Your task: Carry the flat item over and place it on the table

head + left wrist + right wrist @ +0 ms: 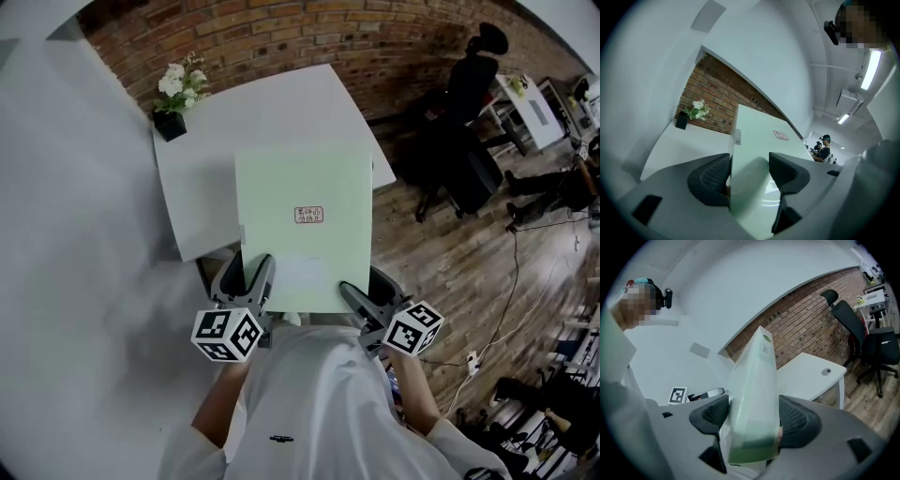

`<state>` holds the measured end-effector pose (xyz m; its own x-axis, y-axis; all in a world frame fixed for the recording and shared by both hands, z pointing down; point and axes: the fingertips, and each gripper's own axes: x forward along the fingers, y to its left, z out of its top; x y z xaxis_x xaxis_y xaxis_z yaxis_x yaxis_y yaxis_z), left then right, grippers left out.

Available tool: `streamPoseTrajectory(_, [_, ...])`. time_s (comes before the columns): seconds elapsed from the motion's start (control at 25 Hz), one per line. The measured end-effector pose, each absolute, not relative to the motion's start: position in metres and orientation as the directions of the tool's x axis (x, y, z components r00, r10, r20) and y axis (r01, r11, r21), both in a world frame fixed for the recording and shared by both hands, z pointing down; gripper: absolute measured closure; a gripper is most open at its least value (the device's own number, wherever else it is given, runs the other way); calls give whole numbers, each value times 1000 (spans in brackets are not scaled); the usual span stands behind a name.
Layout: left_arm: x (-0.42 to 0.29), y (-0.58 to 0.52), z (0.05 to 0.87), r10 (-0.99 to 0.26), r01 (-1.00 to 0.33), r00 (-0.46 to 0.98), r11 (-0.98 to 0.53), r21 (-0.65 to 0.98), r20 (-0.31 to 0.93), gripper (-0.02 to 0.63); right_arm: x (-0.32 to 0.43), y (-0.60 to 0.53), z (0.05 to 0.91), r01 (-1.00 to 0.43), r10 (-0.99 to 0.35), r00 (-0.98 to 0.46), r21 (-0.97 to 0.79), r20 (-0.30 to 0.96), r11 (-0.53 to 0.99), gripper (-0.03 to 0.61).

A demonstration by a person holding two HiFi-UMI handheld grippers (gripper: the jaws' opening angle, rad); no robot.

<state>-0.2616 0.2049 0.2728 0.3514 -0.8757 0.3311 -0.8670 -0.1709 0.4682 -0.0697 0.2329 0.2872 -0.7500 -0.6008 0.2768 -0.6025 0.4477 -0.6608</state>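
Head view: pale green flat item (302,230) is held at its near edge by both grippers, just in front of the person's white shirt (309,403). Left gripper (249,284) is on the near-left corner, right gripper (360,298) on the near-right corner, marker cubes facing the camera. The item's far part overlaps the white table (281,112); cannot tell whether it touches the top. Small red label (308,215) sits near the middle of the item's upper face. Potted white flowers (178,92) stand on the table's far-left corner, well apart from the item. Brick wall (281,37) runs behind the table, and a black office chair (469,122) stands on the wood floor (469,262) to the right. Left gripper view: left gripper (749,174) has both jaws closed onto the item (759,140), one pad on each face, and the sheet runs away from the camera with the label (781,135) visible. Table (689,140) and flowers (697,110) show to its left against the brick (712,98). Right gripper view: right gripper (752,420) is clamped on the item (752,394), seen edge-on as a translucent green slab rising between the pads. Table (811,373), brick (806,324) and chair (862,333) lie beyond, to the right.
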Motion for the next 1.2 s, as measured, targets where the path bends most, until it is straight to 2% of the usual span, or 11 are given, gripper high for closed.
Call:
streamPoseTrajectory(0.8, [-175, -13, 269, -891, -918, 222, -53, 394, 396, 347, 17, -6, 300, -493, -497, -834, -731, 241, 473, 253])
streamPoseTrajectory(1.2, [-186, -56, 289, -888, -915, 153, 38, 402, 433, 347, 6, -63, 321, -460, -423, -867, -749, 264, 476, 253])
